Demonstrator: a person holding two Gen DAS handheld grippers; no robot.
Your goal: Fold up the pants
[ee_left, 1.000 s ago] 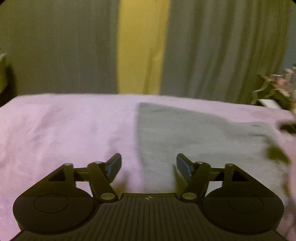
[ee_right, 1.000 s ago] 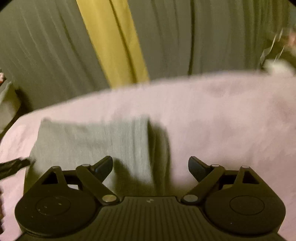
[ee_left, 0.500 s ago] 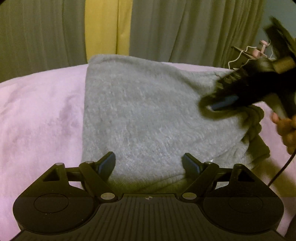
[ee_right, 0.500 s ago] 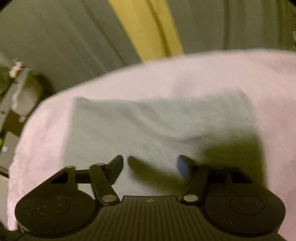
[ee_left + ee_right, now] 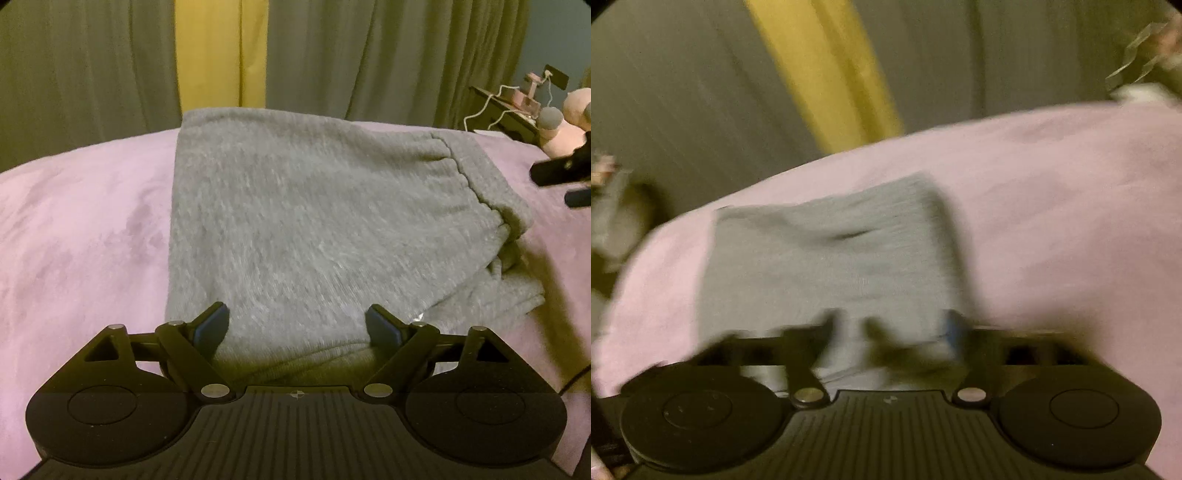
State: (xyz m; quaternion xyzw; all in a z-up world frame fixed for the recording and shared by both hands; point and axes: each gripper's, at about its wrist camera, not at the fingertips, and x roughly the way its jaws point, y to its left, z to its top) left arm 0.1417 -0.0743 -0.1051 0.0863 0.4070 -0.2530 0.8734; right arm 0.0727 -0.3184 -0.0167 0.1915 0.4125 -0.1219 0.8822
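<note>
Grey knit pants [image 5: 314, 221] lie folded in a thick stack on a pink blanket [image 5: 81, 229], elastic waistband at the right. My left gripper [image 5: 297, 314] hovers at the stack's near edge; its jaws are opening, the pads apart and pressing on nothing. The right gripper [image 5: 561, 171] shows as dark fingers at the right edge of the left wrist view, clear of the cloth. The right wrist view is blurred by motion: the pants [image 5: 831, 258] lie ahead and the right gripper [image 5: 886, 332] is over their near edge, its jaws opening and gripping nothing.
Grey curtains [image 5: 388, 55] with a yellow strip [image 5: 218, 51] hang behind the bed. A dark side table [image 5: 506, 114] with cables and a pink plush toy [image 5: 569, 125] stand at the far right. Pink blanket surrounds the pants.
The left gripper came down close to the pants and spread wider. The right gripper narrowed over the pants, widened again, and pulled away from their right side to the edge of the left view.
</note>
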